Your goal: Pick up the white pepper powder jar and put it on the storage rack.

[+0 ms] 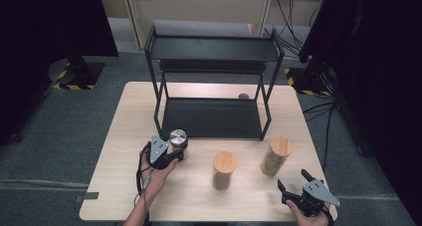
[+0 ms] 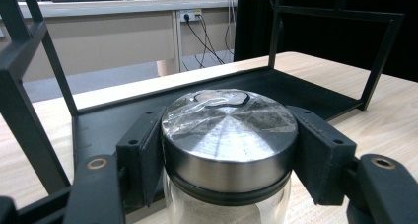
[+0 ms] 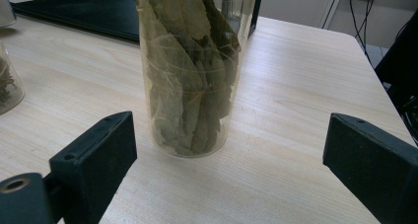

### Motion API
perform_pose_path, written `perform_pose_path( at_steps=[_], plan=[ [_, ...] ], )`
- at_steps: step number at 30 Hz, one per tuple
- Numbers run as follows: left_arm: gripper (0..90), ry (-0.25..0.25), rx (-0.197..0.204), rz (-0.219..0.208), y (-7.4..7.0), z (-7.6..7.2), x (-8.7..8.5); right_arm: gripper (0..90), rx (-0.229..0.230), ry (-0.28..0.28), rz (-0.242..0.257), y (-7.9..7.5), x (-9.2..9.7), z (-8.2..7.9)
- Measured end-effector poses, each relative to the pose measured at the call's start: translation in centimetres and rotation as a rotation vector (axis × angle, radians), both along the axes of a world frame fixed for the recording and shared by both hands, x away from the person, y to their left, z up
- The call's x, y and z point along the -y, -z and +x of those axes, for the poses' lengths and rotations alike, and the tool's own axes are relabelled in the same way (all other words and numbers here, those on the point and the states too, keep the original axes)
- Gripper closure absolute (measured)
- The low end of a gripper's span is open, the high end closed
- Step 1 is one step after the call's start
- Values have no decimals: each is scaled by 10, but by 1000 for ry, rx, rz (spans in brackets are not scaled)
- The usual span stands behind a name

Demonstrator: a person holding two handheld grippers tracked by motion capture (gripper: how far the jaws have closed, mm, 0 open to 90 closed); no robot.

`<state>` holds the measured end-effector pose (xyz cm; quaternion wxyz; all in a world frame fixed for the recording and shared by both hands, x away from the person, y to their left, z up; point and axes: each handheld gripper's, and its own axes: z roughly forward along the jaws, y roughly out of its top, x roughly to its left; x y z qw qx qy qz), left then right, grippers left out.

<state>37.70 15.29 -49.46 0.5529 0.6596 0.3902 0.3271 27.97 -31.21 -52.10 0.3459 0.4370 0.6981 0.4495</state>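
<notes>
A glass jar with a round metal lid point(image 1: 177, 138) point(image 2: 229, 135) stands on the wooden table just before the black shelf rack point(image 1: 211, 117) point(image 2: 118, 115). My left gripper point(image 1: 171, 147) point(image 2: 226, 160) is shut on it, both pads pressed against the lid's rim. At the front right corner of the table my right gripper point(image 1: 293, 182) point(image 3: 226, 160) stands open, nothing between its jaws. A tall clear jar of dried leaves point(image 1: 275, 156) point(image 3: 190, 71), topped with a wooden lid, stands just beyond its tips. A shorter jar with a wooden lid point(image 1: 224, 170) point(image 3: 7, 71) stands between the two grippers.
The two-tier black rack has bare shelves; its upper tier point(image 1: 214, 49) overhangs the lower one. A small dark object point(image 1: 244, 96) lies on the table behind the rack. Dark equipment stands flank the table on both sides, with cables on the floor.
</notes>
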Motion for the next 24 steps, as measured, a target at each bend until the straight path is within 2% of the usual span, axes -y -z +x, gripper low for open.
perform_pose_path(
  at_steps=[24],
  plan=[
    [347, -56, 31, -2, -33, 21, 4, 63, -1, 2, 7, 0, 1, 0]
  ],
)
